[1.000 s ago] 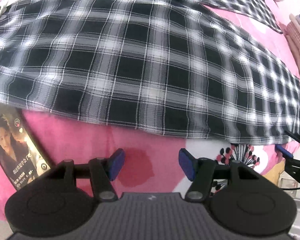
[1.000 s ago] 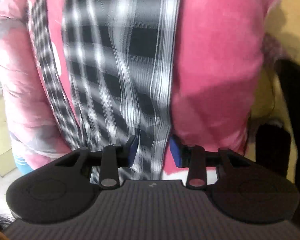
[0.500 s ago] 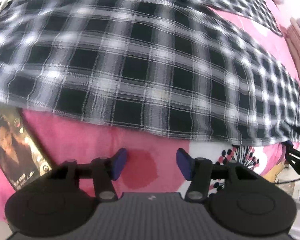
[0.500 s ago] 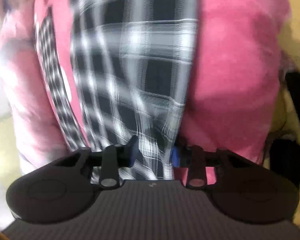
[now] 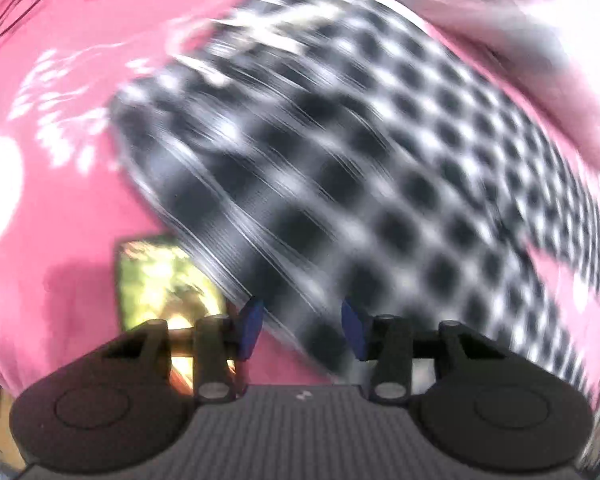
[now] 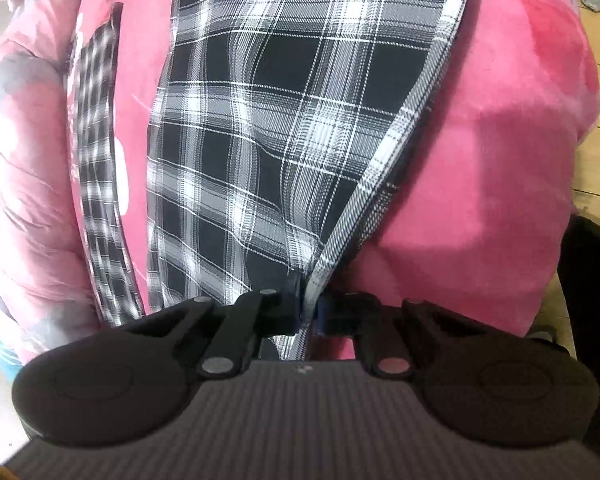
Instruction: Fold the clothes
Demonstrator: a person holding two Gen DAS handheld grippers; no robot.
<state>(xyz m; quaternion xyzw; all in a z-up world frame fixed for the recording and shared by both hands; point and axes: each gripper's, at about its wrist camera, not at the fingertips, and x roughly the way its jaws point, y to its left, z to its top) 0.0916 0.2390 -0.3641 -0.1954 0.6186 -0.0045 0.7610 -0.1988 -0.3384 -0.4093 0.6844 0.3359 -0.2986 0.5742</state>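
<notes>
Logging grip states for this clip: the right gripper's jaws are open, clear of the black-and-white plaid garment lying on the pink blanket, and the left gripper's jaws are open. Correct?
Not quite. In the right wrist view, the right gripper has its jaws shut on the hemmed edge of the black-and-white plaid garment, not open and clear of it. The rest holds: the garment lies on the pink blanket, and the left gripper has its jaws open.
</notes>
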